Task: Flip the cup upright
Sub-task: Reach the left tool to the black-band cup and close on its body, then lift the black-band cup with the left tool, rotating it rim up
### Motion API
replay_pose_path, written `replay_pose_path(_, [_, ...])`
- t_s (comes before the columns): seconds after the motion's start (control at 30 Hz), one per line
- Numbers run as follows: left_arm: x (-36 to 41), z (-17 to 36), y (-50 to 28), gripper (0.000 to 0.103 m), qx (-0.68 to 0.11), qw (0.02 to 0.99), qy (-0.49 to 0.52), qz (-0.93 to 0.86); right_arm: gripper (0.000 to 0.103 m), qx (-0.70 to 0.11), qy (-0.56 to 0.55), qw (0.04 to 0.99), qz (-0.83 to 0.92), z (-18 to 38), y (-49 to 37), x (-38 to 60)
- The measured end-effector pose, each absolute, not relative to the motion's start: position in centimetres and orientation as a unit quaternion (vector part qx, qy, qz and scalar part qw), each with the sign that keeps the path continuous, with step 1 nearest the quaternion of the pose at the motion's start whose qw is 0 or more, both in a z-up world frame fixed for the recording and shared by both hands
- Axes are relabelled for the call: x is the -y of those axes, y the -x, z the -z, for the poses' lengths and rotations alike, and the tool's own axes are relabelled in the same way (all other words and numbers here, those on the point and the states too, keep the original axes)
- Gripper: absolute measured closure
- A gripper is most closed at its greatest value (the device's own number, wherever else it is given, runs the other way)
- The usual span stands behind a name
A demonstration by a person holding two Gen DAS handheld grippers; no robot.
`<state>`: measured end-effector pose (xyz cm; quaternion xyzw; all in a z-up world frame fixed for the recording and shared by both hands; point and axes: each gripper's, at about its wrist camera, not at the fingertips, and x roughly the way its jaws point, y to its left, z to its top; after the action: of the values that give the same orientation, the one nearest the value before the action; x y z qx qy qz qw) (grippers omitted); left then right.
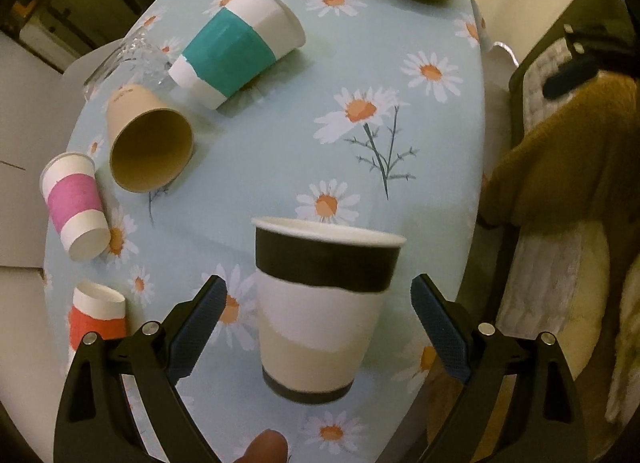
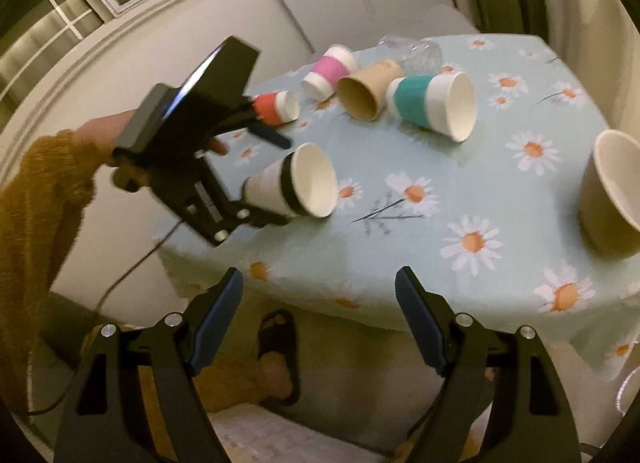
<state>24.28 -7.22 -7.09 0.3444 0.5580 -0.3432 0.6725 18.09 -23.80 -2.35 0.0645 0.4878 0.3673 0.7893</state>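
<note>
My left gripper (image 1: 316, 323) brackets the black-banded cup (image 1: 326, 303), jaws spread wide; in the left wrist view neither pad touches the wall. From the right wrist view that cup (image 2: 296, 187) lies on its side on the tablecloth (image 2: 480, 183), mouth facing away from the gripper, base between the fingers. I judge this approach suits a grasp near the base, so a wrist roll can stand it up. My right gripper (image 2: 319, 323) hangs spread and empty off the cloth's near edge, well apart from the cup. Beyond the cup lie the teal cup (image 1: 236, 47), brown cup (image 1: 150, 143) and pink cup (image 1: 76, 205), all tipped.
</note>
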Motion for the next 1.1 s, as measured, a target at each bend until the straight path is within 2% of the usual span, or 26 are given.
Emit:
replay_pose_path(0.07, [7.3,7.5,-24.4,0.013,-0.561,0.669,-0.343,0.347,0.025,-0.487,-0.063,0.789,-0.369,2.4,-18.0,23.8])
replay_pose_path(0.17, [7.3,8.3,-24.6,0.025,-0.565,0.665,-0.35,0.341,0.025,-0.492,-0.067,0.786,-0.369,2.4,-18.2,23.9])
replay_pose_path(0.27, [7.3,8.3,-24.9,0.026,-0.565,0.67,-0.337,0.343,0.025,-0.496,-0.065,0.782,-0.372,2.6,-18.1,23.7])
replay_pose_path(0.37, [7.5,8.7,-24.9,0.037,-0.567,0.665,-0.342,0.346,0.025,-0.495,-0.061,0.782,-0.375,2.6,-18.0,23.5])
replay_pose_path(0.67, [5.9,6.7,-25.8,0.038,-0.558,0.715,-0.274,0.321,0.025,-0.493,-0.054,0.787,-0.367,2.6,-17.9,23.5])
replay_pose_path(0.87, [3.4,4.4,-26.1,0.038,-0.574,0.758,-0.131,0.282,0.025,-0.484,-0.073,0.795,-0.359,2.2,-18.0,24.2])
replay_pose_path(1.1, [1.9,1.7,-23.3,0.038,-0.495,0.845,-0.043,0.198,0.025,-0.468,-0.059,0.809,-0.351,1.7,-17.7,24.1])
